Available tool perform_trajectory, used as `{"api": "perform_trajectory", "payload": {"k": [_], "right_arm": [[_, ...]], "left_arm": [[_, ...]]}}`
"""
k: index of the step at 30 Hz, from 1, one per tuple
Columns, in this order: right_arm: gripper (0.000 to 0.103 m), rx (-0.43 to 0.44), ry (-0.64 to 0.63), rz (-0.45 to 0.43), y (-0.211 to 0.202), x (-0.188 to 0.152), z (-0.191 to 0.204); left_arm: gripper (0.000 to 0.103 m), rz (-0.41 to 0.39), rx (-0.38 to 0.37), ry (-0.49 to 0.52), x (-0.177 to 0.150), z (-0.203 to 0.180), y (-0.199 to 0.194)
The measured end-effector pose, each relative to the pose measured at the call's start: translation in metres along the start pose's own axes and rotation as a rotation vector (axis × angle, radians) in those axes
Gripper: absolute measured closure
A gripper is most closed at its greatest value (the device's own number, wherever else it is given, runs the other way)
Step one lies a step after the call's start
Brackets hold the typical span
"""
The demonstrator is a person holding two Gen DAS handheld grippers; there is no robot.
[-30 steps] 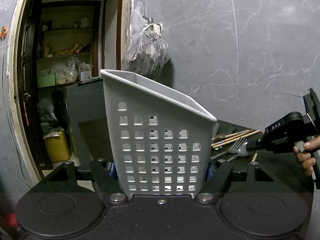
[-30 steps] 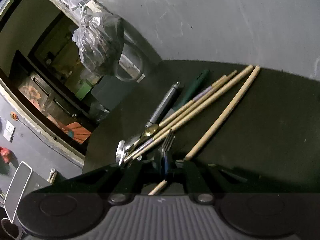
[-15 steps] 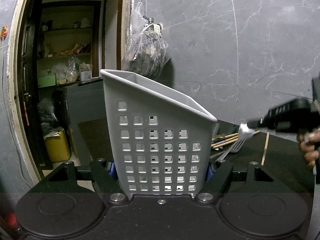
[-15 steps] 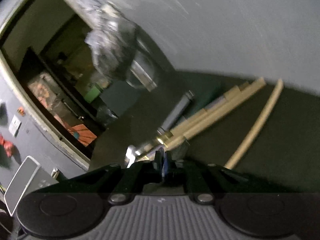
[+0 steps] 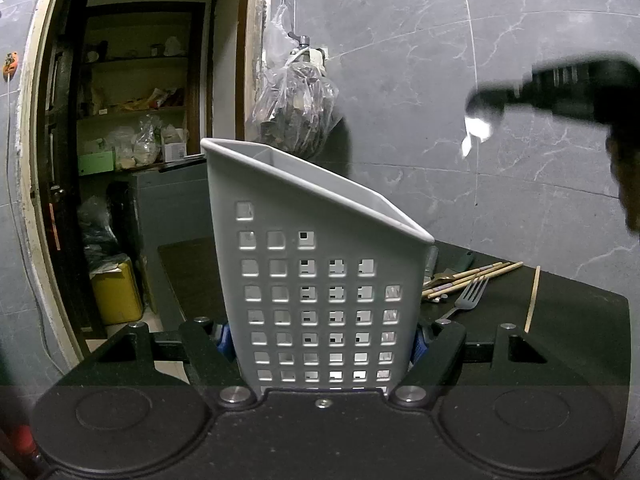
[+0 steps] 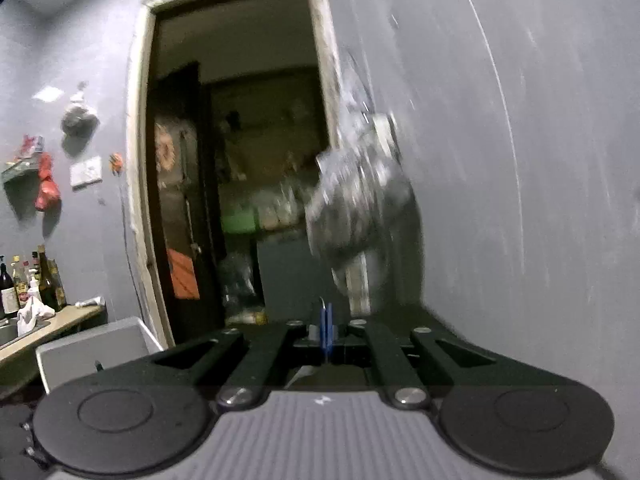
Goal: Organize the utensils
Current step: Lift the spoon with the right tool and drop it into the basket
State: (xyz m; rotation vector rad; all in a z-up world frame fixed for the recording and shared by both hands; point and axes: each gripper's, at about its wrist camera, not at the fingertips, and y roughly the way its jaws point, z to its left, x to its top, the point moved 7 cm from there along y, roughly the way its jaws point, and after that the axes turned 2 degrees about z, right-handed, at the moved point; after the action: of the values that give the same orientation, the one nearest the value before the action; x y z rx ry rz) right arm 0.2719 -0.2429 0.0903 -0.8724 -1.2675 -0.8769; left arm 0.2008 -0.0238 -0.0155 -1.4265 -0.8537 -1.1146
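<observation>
White plastic utensil holder (image 5: 320, 280), perforated with square holes, stands upright between the two fingers of the left gripper (image 5: 320, 344), whose blue pads press its lower side walls. Behind its right side, a fork (image 5: 470, 294), a bundle of chopsticks (image 5: 468, 276) and one separate chopstick (image 5: 532, 300) lie on the dark countertop (image 5: 580, 320) toward its back edge by the wall. The right gripper (image 6: 325, 330), low over those utensils a second ago, is now raised well above them, level and blurred. Its jaws are closed on a pale, shiny utensil (image 5: 478, 128) that hangs below the tips; blur hides which kind. The holder and left gripper have not moved.
</observation>
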Motion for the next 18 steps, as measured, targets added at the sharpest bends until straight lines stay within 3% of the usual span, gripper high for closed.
{"api": "perform_trajectory", "payload": {"k": [6, 10, 14, 18], "right_arm": [[0.102, 0.083, -0.085, -0.174, -0.013, 0.056, 0.034], [0.102, 0.183, -0.11, -0.242, -0.014, 0.078, 0.061], [0.102, 0.263, -0.142, -0.209, 0.001, 0.072, 0.085], [0.102, 0.316, -0.157, -0.119, 0.022, 0.047, 0.099]], "left_arm": [[0.027, 0.001, 0.001, 0.001, 0.0, 0.0, 0.0], [0.027, 0.0, 0.0, 0.001, -0.001, 0.0, 0.0], [0.027, -0.001, 0.004, 0.001, 0.0, 0.0, -0.001], [0.027, -0.002, 0.005, 0.001, 0.0, 0.001, -0.002]]}}
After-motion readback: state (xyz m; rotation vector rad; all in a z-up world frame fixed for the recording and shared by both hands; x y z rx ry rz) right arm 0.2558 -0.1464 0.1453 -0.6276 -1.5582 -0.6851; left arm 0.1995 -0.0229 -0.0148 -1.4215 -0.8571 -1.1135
